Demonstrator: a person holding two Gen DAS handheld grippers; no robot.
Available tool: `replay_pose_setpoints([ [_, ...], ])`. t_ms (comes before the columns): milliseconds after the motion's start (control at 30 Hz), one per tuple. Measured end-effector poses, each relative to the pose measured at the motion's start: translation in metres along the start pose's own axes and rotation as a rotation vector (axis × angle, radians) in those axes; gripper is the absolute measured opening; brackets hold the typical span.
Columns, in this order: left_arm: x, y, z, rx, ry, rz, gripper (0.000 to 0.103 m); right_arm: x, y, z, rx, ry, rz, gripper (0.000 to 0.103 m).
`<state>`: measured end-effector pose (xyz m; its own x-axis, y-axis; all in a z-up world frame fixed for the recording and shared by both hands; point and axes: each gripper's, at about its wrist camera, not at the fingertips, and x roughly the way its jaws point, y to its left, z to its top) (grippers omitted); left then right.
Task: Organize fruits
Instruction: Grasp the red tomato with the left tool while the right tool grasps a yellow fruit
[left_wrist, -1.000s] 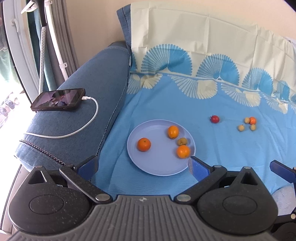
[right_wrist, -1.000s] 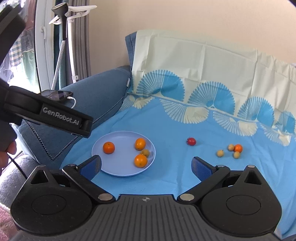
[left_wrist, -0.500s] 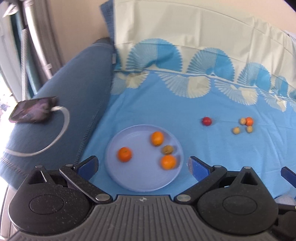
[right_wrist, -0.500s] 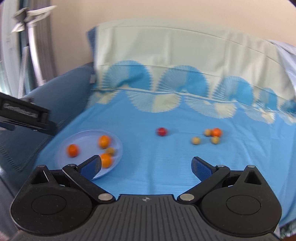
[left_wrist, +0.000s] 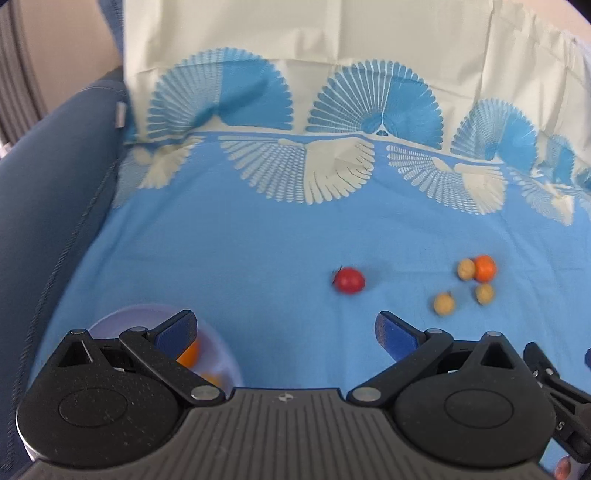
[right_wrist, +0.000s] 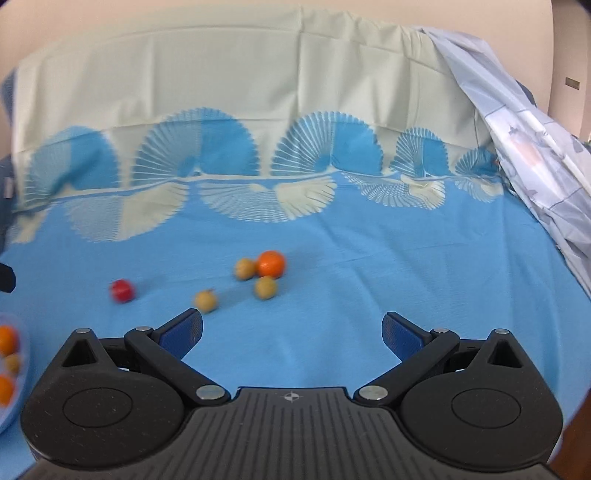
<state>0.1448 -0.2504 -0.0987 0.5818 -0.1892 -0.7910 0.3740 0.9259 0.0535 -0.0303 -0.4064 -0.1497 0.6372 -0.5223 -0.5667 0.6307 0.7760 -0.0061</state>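
Left gripper (left_wrist: 284, 332) jaws wide and empty over blue sheet (left_wrist: 240, 258), right gripper (right_wrist: 291, 330) jaws wide too, red fruit (right_wrist: 122, 290) and orange (right_wrist: 271, 264) with three small yellow fruits loose ahead, plate (left_wrist: 225, 354) of oranges at left.
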Motion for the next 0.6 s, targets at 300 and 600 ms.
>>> replay_pose_setpoints([
  [300,0.108,-0.048,0.026,0.063,0.044,0.006,0.103,0.127,-0.002,0.005,0.026,0.088,0.001,0.102],
  [600,0.163,-0.046,0.021,0.049,0.106,0.017,0.103,0.156,0.003,-0.005,0.023,0.057,0.029,0.102],
])
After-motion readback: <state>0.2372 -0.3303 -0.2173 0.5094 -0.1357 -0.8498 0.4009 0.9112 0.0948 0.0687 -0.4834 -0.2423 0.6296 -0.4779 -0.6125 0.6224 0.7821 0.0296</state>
